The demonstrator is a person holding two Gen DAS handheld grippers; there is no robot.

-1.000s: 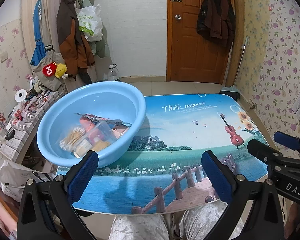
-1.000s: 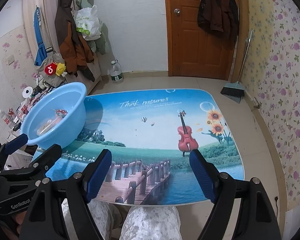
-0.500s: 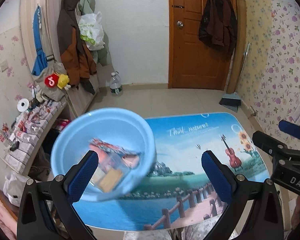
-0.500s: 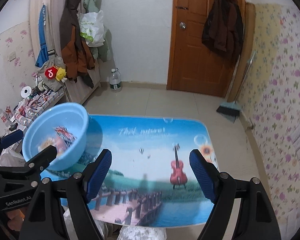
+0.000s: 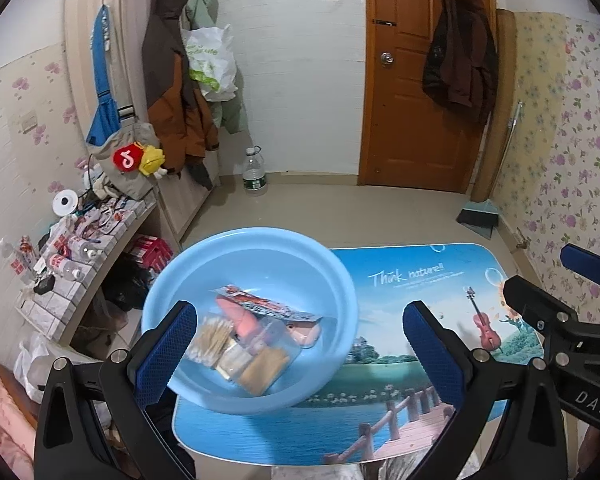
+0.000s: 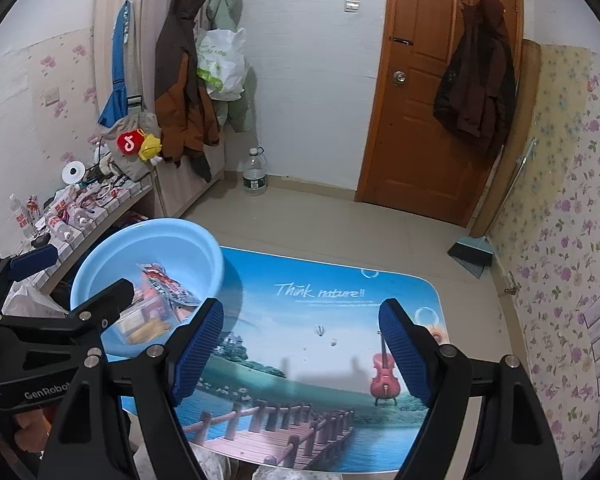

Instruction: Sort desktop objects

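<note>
While both grippers hang above the scene with nothing between their blue pads, the light blue plastic basin (image 5: 256, 264) sits at the left end of the worktop (image 5: 420, 280), its near-left side overhanging the edge. Round, shallow, glossy, thick rolled rim. Inside it lies a small heap: a clear plastic box (image 5: 260, 356) with tan and beige blocks in it, a bundle of cotton swabs (image 5: 214, 338) just left of the box, a flat red-and-white printed packet (image 5: 268, 306) lying across the top, and something pink (image 5: 242, 318) partly under the packet; cannot tell what the pink thing is. Left gripper (image 5: 296, 356) has its jaws spread wide, empty, the left pad overlapping the basin's near rim in the view, contact not clear. Right gripper (image 6: 304, 354) likewise wide apart and empty, above the printed lake-and-bridge picture, well right of the basin. Worktop surface carries a landscape print with a red violin (image 6: 384, 376) and the words "Think nature!!". In the right wrist view the basin (image 6: 172, 240) shows partly behind the black frame of the left gripper. Rest of the worktop bare of loose items.
</note>
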